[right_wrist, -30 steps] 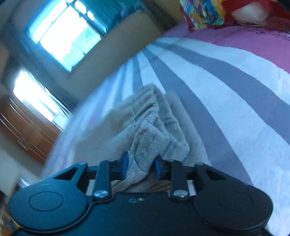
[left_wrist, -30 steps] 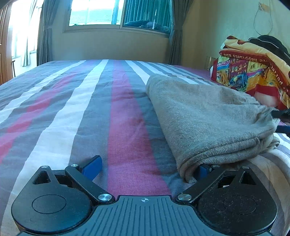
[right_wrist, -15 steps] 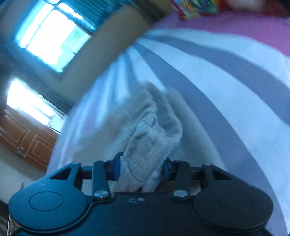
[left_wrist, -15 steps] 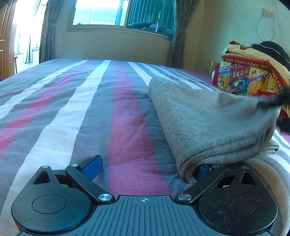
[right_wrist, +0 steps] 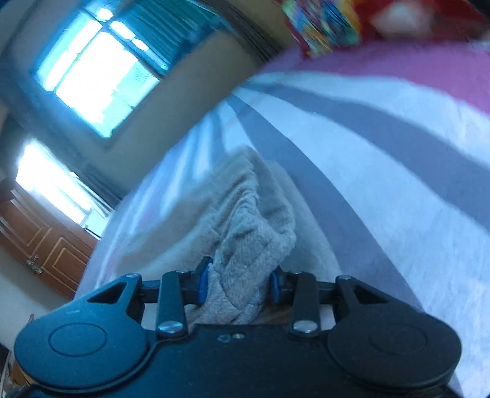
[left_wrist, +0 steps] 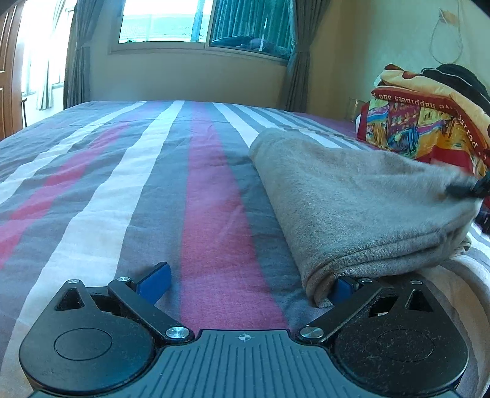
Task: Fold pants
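In the left wrist view, the left gripper fills the bottom of the frame with its jaws spread wide. Its left blue fingertip rests free on the striped bedspread, holding nothing; its right fingertip is tucked under the near edge of the pants. Nothing is pinched between the two.

The pants are a grey, fuzzy, fleece-like cloth, folded into a thick layered bundle. In this view they lie right of centre on the bed, running from the lower right of the frame up toward the middle. The near edge shows a rounded fold with stacked layers, and the top surface is smooth. At the right edge the cloth is pulled up to a point where a dark, blurred part of the other tool meets it. Behind the bundle, at upper right, sits a colourful printed blanket. A window with curtains spans the top.

In the right wrist view, which is tilted and blurred, the right gripper at the bottom centre is clamped on a bunched, wrinkled wad of the pants, gathered into creases between the blue pads. The rest of the cloth trails away toward the middle of the frame over the bed.
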### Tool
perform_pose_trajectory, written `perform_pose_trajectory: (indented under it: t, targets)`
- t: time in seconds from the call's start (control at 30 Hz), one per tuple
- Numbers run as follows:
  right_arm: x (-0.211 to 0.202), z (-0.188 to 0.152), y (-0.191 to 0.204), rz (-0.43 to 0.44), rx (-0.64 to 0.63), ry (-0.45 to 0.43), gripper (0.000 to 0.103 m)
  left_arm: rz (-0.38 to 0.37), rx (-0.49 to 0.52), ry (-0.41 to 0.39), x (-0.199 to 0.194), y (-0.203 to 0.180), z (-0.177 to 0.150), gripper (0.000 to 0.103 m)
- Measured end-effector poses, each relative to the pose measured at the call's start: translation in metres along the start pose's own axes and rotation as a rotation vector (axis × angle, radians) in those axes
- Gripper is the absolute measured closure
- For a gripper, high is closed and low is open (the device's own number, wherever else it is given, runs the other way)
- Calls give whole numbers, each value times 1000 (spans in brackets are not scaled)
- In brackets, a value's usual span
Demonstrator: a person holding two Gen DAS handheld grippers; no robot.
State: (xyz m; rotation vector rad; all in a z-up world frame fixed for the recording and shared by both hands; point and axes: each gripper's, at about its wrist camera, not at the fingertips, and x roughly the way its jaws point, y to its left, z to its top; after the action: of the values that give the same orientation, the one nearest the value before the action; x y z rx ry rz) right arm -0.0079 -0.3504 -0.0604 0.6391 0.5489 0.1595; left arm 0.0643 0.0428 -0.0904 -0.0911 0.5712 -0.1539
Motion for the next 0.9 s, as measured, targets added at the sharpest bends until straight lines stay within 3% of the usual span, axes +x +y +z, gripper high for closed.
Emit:
perform_pose_trajectory:
  t: [0.13, 0.27, 0.53, 0.67, 0.77, 0.9]
  targets:
    - [-17, 8, 13, 60, -94, -71, 68, 1, 14, 7, 2, -2, 0, 0]
    - [27, 7, -22, -52, 17, 67, 68, 1, 25, 14, 3, -4, 1, 0]
    - [18, 3, -20, -42, -6, 61, 67, 4, 21, 16, 2, -3, 2, 0]
    - [9, 16, 2, 23, -44, -1, 68, 2, 21, 15, 3, -3, 1, 0]
    - [29, 13, -7, -75, -50, 87, 69, 2, 26, 16, 3, -3, 2, 0]
    - [30, 13, -3, -65, -84, 118, 62, -5, 13, 16, 3, -1, 1, 0]
